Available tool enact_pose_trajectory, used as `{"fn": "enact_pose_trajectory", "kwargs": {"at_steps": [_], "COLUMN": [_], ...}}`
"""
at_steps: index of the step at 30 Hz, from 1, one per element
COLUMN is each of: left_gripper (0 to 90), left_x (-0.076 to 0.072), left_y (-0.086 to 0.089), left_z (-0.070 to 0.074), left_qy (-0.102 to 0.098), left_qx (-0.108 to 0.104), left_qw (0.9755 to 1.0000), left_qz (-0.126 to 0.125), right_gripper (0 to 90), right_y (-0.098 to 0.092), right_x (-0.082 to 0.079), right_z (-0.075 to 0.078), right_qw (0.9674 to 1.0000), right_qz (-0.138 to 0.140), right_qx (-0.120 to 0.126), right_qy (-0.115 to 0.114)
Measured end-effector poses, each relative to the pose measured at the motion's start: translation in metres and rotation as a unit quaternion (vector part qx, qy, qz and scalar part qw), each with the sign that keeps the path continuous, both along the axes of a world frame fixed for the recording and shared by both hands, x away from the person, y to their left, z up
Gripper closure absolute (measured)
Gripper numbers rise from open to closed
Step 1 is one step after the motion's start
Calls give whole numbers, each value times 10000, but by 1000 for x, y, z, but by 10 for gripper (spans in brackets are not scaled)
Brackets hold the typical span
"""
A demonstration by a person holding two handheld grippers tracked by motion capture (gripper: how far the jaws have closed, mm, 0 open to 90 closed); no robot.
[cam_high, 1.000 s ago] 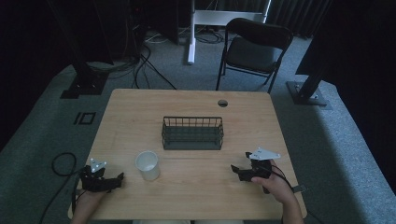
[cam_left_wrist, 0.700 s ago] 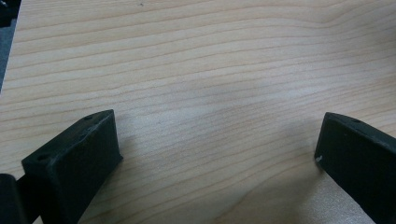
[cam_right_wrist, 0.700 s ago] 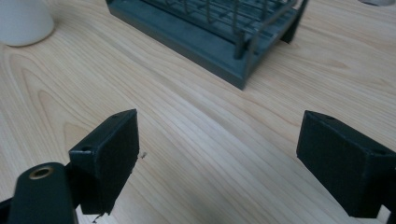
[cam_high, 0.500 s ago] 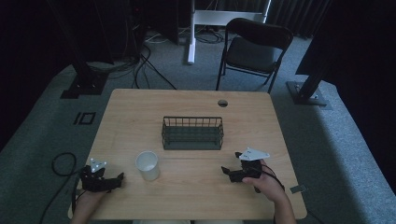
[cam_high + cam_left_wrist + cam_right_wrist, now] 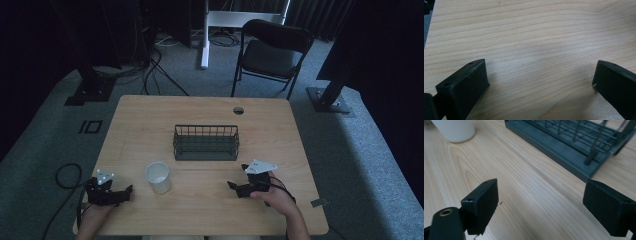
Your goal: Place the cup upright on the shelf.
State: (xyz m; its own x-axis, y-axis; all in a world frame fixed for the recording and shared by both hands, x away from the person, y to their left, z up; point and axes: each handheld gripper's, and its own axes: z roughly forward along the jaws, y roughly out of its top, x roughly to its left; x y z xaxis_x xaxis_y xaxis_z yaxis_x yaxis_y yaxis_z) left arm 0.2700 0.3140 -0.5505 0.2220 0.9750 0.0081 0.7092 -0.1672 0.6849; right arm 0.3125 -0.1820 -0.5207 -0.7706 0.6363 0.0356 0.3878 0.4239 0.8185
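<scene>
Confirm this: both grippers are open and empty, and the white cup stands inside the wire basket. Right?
Not quite. The white cup stands on the table outside the wire basket, in front of it, as the high view shows. The left gripper and right gripper are indeed open and empty.

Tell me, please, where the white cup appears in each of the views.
High view: cup low, left of centre, before the basket.
Left gripper view: table between open jaws.
Right gripper view: cup in the top left corner.
Shared landmark: the basket, top right there.
</scene>
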Motion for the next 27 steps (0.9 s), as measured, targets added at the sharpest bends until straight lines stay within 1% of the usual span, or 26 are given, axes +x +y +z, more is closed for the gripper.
{"fn": "enact_pose_trajectory", "kwargs": {"at_steps": [6, 10, 21, 22, 25, 27], "left_gripper": [1, 1, 1, 1, 1, 1], "left_x": [0, 0, 0, 0, 0, 0], "left_y": [0, 0, 0, 0, 0, 0], "left_z": [0, 0, 0, 0, 0, 0], "left_qy": [-1, 1, 0, 0, 0, -1], "left_qx": [-2, -1, -1, -1, -1, -1], "left_qw": [10000, 10000, 10000, 10000, 10000, 10000], "left_qz": [1, 0, 0, 0, 0, 0], "right_gripper": [129, 128, 128, 128, 128, 128], "right_y": [14, 21, 48, 48, 55, 59], "right_x": [1, 1, 1, 1, 0, 0], "right_z": [-3, -3, 2, 2, 1, 1], "right_qw": [9999, 9997, 9985, 9985, 9979, 9978], "right_qz": [135, 224, 543, 543, 647, 667], "right_qx": [-67, -64, 1, 1, 3, 25], "right_qy": [3, 7, -85, -85, -65, -60]}}
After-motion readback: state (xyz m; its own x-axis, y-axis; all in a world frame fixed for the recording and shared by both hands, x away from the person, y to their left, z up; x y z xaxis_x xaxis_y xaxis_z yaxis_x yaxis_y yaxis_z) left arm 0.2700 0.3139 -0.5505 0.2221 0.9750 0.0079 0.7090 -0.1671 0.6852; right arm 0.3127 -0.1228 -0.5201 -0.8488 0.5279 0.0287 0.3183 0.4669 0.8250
